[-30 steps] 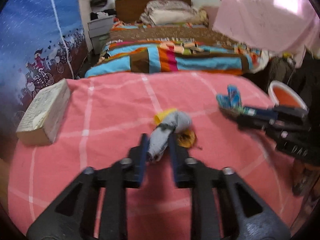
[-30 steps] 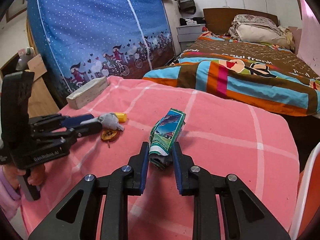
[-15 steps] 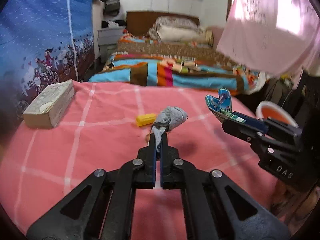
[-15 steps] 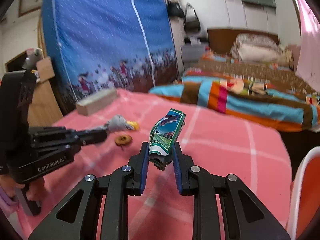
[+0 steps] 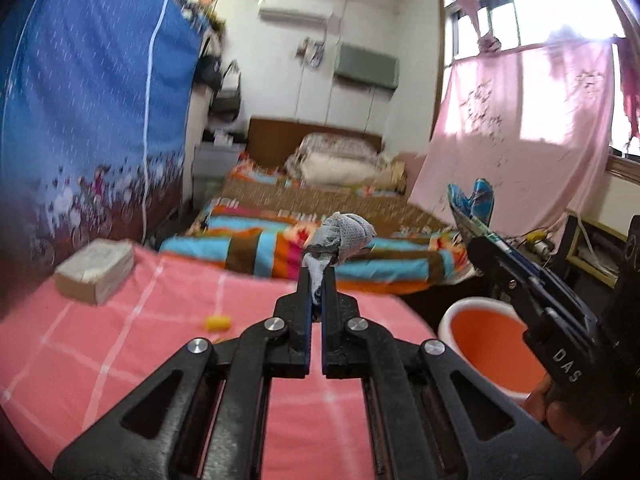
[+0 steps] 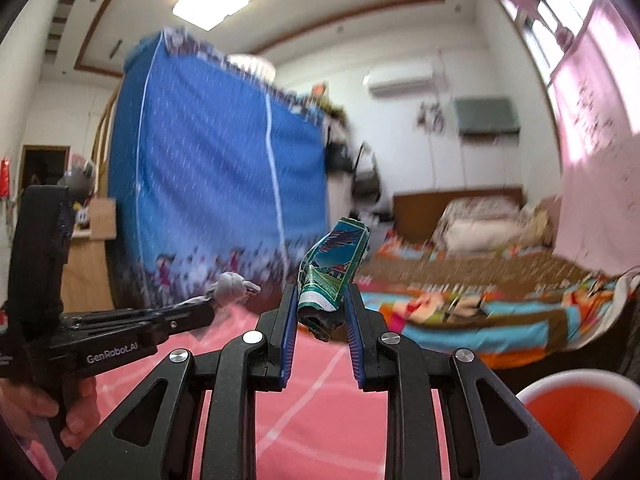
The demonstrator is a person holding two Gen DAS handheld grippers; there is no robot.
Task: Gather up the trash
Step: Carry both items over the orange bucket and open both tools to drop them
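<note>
My left gripper (image 5: 316, 276) is shut on a crumpled grey rag (image 5: 342, 236) and holds it up above the pink table (image 5: 120, 344). The rag also shows in the right wrist view (image 6: 230, 286). My right gripper (image 6: 320, 300) is shut on a crumpled green and blue wrapper (image 6: 334, 272), also raised; the wrapper shows in the left wrist view (image 5: 474, 204). A white bin with an orange inside (image 5: 486, 344) stands right of the table, below the right gripper; it also shows in the right wrist view (image 6: 580, 404). A small yellow piece (image 5: 217, 323) lies on the table.
A pale block (image 5: 96, 272) lies at the table's far left. A bed with a striped blanket (image 5: 320, 256) stands behind the table. A blue fabric wardrobe (image 5: 88, 120) stands at the left and a pink curtain (image 5: 516, 132) hangs at the right.
Both grippers have risen and tilted up with their loads. The left has shut tight on the rag and lifted it off the table; the bin has come into view.
</note>
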